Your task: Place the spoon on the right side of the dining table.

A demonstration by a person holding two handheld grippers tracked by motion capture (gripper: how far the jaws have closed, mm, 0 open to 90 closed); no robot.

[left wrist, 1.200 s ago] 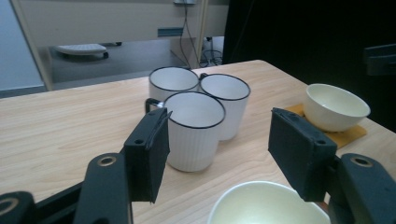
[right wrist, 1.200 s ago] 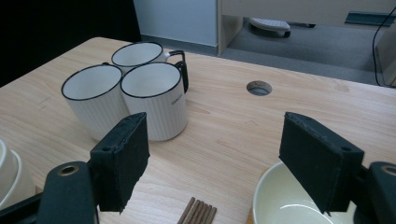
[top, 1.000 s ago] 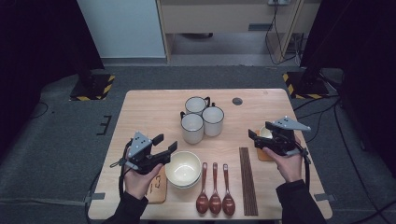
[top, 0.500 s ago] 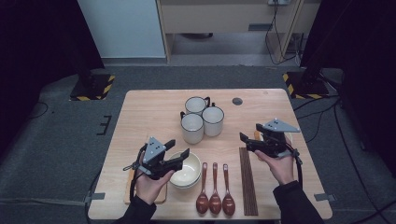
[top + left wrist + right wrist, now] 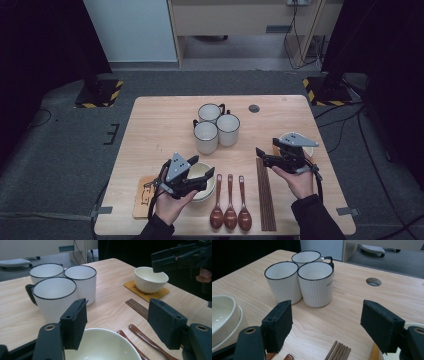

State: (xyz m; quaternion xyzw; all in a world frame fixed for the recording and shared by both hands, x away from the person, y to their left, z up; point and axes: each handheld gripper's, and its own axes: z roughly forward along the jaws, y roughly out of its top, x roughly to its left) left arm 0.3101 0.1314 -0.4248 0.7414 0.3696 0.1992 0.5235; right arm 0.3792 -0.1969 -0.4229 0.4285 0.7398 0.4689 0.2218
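The stacked cream bowls [image 5: 202, 181] are sitting near the table's [image 5: 160, 125] front edge, at about seven o'clock from the three mugs [image 5: 216, 127], with a wooden coaster [image 5: 144, 192] at their nine o'clock and the spoons [image 5: 230, 202] at their three. The left gripper [image 5: 196, 181] is hovering over the top bowl's rim; its jaws have just been opening and are gripping nothing. This looks like the approach to lifting a bowl; next the jaws need to straddle the rim and pinch. The right gripper [image 5: 261, 156] is waiting with its jaws apart and nothing between them beside the second bowl [image 5: 150, 279] and the chopsticks [image 5: 265, 192].
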